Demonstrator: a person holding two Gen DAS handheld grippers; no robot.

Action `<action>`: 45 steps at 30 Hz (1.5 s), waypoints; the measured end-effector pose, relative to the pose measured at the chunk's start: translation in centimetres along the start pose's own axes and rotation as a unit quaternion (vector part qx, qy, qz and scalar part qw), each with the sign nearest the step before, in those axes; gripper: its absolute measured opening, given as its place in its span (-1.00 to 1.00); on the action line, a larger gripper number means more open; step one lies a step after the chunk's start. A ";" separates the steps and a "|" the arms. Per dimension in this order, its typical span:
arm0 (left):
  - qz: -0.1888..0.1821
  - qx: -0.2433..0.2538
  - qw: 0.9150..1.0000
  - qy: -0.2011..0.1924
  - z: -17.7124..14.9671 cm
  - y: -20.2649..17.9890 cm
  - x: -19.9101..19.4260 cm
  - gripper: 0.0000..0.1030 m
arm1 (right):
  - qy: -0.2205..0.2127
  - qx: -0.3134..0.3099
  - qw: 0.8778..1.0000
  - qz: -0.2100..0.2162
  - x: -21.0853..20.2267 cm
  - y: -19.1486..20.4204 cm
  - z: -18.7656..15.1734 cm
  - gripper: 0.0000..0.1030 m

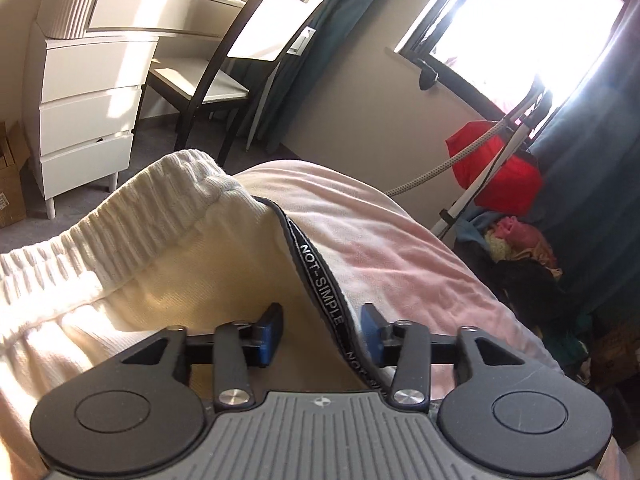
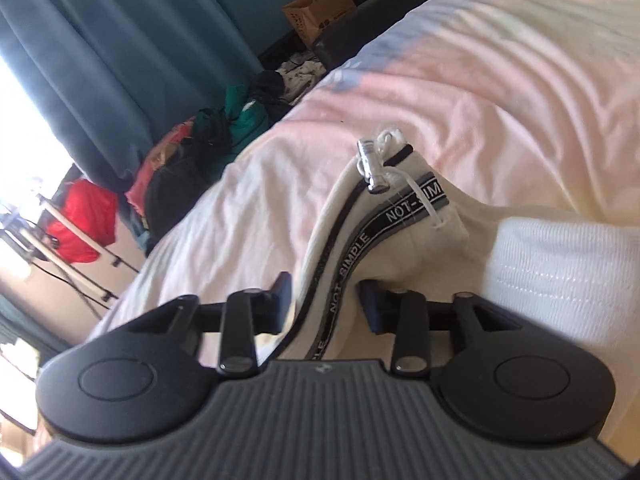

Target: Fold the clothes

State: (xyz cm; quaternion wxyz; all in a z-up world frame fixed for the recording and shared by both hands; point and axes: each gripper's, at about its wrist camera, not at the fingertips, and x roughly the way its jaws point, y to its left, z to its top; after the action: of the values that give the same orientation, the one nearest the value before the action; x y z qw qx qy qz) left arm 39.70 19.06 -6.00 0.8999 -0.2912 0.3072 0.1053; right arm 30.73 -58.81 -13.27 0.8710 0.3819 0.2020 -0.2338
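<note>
A cream-white pair of pants with a ribbed waistband and a black "NOT-SIMPLE" side stripe lies on the pink bedspread. My left gripper is open, its blue pads either side of the striped edge. In the right wrist view the pants show the stripe, a drawstring with a metal toggle and a ribbed cuff. My right gripper is open, its pads straddling the striped fold.
A white dresser and a dark-framed chair stand beyond the bed. A red bag, a stand and a clothes pile sit by the window and teal curtains. A paper bag stands on the floor.
</note>
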 end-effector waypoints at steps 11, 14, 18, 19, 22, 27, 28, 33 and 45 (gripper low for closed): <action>-0.038 -0.012 0.999 0.026 -1.8 5.4 -11.1 0.64 | -0.041 0.160 0.980 0.113 -12.3 -7.2 -3.0 0.83; -0.040 -0.062 0.995 0.060 -4.0 7.4 -12.0 0.71 | -0.006 0.229 0.965 0.124 -12.3 -9.1 -5.8 0.83; -0.046 -0.113 0.989 0.086 -6.2 9.3 -10.6 0.68 | 0.053 0.265 0.956 0.113 -10.0 -9.4 -7.4 0.83; -0.045 -0.122 0.987 0.090 -6.6 9.6 -10.0 0.67 | 0.052 0.260 0.957 0.119 -9.5 -9.3 -7.4 0.83; -0.043 -0.153 0.984 0.083 -6.8 10.2 -7.6 0.53 | 0.043 0.239 0.961 0.135 -7.8 -8.8 -6.9 0.83; -0.014 -0.187 0.981 0.037 -5.5 10.4 -4.3 0.24 | 0.036 0.196 0.972 0.121 -3.8 -7.5 -5.6 0.78; -0.007 -0.193 0.981 0.031 -5.1 10.4 -4.1 0.22 | 0.030 0.184 0.976 0.112 -3.2 -7.2 -5.3 0.68; 0.017 -0.217 0.976 0.010 -3.2 10.1 -3.9 -0.65 | 0.024 0.129 0.990 0.051 -1.2 -5.1 -3.9 -0.57; 0.006 -0.152 0.988 -0.005 0.6 8.4 -15.6 -0.78 | -0.018 0.172 0.979 0.109 -12.1 -5.9 -3.9 -0.75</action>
State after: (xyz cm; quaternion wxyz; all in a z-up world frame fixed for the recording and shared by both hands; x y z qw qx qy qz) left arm 24.64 26.06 0.10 0.8463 -0.4218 0.2846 0.1576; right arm 16.98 -56.36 -12.66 0.8159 0.5417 0.1000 -0.1758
